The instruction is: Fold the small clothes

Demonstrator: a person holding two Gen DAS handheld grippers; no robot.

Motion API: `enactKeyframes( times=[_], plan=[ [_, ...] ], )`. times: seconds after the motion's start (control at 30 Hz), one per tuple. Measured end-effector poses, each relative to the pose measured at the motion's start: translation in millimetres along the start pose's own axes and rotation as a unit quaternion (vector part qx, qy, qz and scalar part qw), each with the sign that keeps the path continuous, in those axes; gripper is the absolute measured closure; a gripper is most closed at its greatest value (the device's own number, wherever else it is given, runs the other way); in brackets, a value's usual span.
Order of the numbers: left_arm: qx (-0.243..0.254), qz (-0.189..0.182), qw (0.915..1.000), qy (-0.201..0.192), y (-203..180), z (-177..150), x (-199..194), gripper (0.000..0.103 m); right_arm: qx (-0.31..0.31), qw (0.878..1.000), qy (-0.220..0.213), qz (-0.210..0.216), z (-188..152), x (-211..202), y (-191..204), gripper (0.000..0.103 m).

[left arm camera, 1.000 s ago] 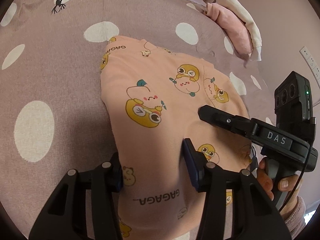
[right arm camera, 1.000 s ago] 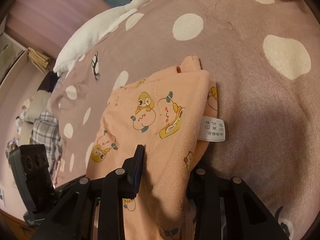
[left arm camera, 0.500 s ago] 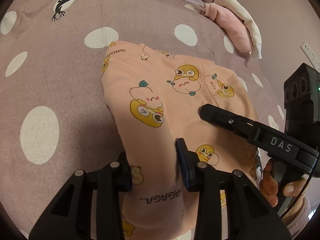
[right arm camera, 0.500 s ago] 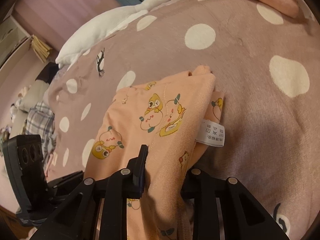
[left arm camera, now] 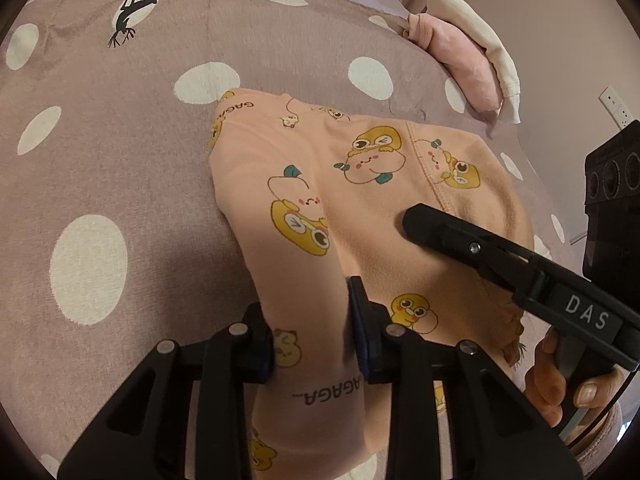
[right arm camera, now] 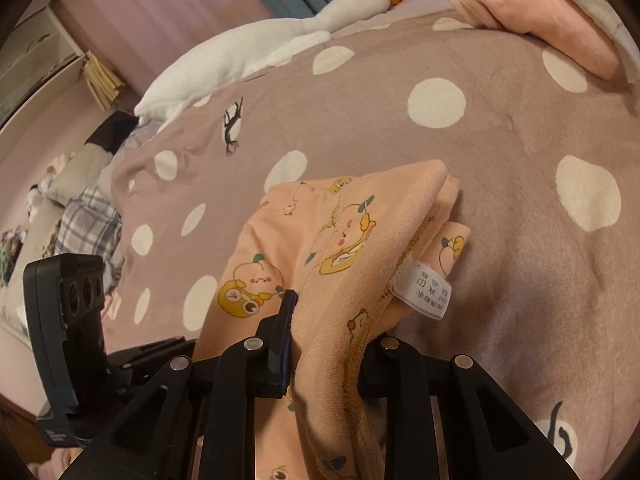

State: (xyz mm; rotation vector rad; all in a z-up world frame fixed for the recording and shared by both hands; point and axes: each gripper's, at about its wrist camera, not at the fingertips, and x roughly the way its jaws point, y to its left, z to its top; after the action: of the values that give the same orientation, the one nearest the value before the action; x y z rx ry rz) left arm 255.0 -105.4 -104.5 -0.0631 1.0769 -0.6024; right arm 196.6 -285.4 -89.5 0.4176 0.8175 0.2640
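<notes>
Soft peach printed garment (left arm camera: 376, 216) bunched, pinched by left gripper (left arm camera: 310, 332) and right gripper (right arm camera: 328, 344), fuzzy polka-dot blanket (left arm camera: 120, 152).

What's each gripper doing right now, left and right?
Left gripper: closed on a fold of the peach garment.
Right gripper: closed on the same garment's near edge.

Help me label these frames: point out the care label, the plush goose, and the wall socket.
care label (right arm camera: 426, 290), right wrist view, middle of white tag
plush goose (right arm camera: 240, 52), right wrist view, white body
wall socket (left arm camera: 616, 106), left wrist view, faceplate
</notes>
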Motion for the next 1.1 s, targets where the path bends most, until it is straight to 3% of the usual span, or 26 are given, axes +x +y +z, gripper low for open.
enactKeyframes(
  times=[0.57, 1.1],
  plan=[
    [0.020, -0.001, 0.9995, -0.023, -9, -8, -29, 0.074, -0.017, 1.000, -0.019, 0.009, -12, -27, 20, 0.078],
    [0.035, 0.001, 0.9985, -0.041, -25, -53, -68, 0.074, -0.027, 0.999, -0.033, 0.023, -44, -66, 42, 0.078]
  ],
)
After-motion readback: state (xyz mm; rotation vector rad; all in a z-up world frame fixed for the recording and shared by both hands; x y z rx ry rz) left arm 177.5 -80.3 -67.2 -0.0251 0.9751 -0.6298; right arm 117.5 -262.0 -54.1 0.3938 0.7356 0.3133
